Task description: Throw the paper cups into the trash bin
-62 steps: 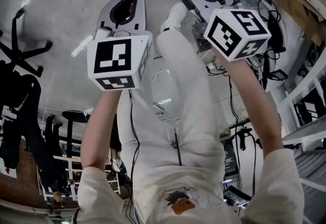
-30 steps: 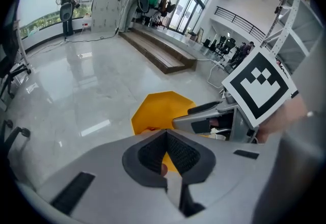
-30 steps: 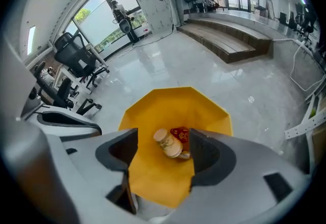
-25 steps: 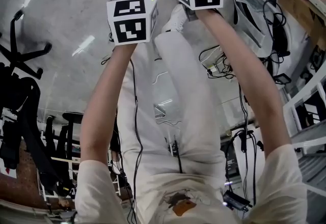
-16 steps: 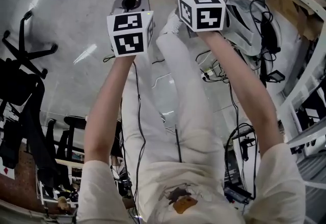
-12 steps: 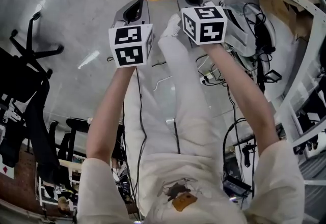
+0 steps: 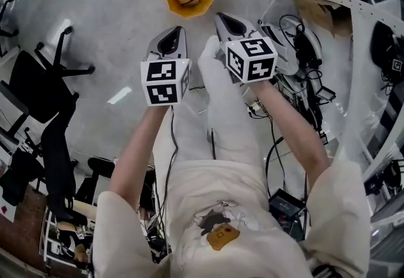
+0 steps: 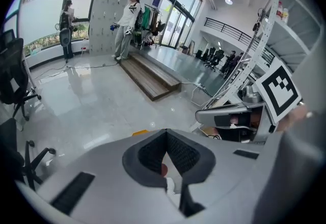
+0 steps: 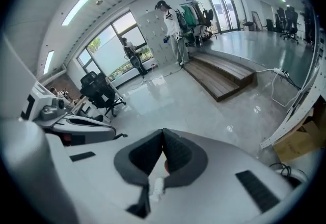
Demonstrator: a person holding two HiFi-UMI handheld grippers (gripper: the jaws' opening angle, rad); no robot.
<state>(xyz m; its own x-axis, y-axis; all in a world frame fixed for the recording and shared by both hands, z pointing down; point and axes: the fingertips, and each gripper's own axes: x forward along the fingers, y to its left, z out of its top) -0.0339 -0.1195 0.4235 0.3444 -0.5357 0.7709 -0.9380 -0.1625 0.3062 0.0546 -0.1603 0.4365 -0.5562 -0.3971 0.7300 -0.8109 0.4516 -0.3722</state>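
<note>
Fingers (image 9: 146, 156) of the right gripper (image 7: 219, 18) just shut empty, matching the left gripper (image 7: 175, 31); its white paper cup likely landed in the orange plastic bin (image 7: 172, 0) ahead

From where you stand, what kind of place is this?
Probably a lab or workshop hall: a wide polished floor, an office chair, a metal rack and tall windows.

Glossy grey floor (image 7: 95, 11), black office chairs (image 9: 99, 93), tall windows (image 8: 43, 14).
</note>
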